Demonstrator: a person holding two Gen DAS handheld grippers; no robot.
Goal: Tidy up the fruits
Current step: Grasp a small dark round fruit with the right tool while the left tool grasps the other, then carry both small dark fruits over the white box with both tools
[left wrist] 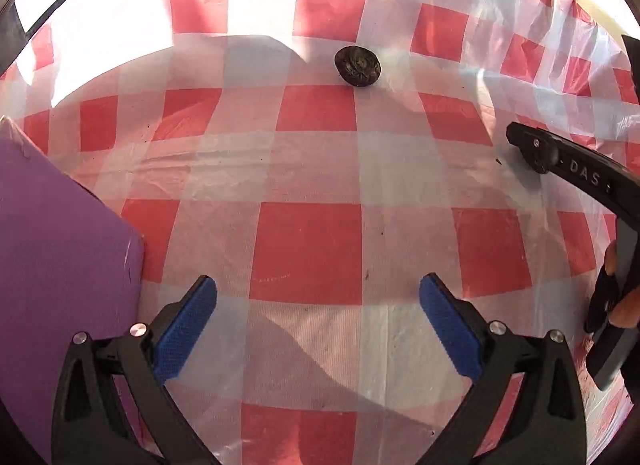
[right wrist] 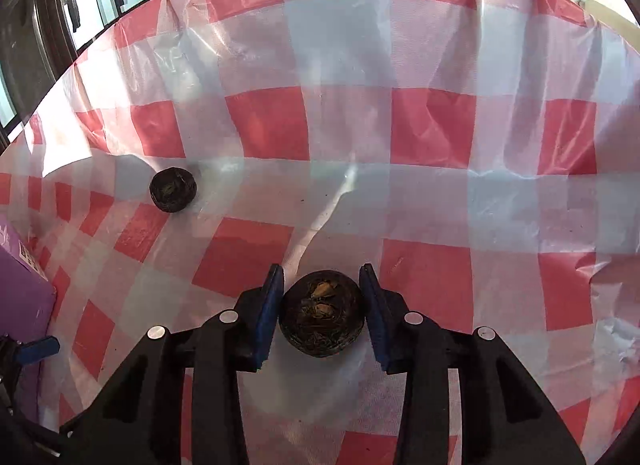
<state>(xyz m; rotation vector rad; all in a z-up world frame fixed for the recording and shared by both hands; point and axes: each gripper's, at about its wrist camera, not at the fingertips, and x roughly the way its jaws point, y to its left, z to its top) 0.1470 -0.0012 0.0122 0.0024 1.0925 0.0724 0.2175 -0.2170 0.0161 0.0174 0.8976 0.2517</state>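
Right gripper point(right wrist: 321, 307) astride fruit point(right wrist: 322, 319), checkered tablecloth point(right wrist: 424, 137).

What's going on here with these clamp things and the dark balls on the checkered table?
A person holds a two-finger gripper in each hand. The right gripper straddles a dark round fruit on the red-and-white tablecloth, its pads close beside it; contact is unclear. The left gripper hangs open, holding nothing. A second dark fruit lies farther off, and a purple box sits at the left.
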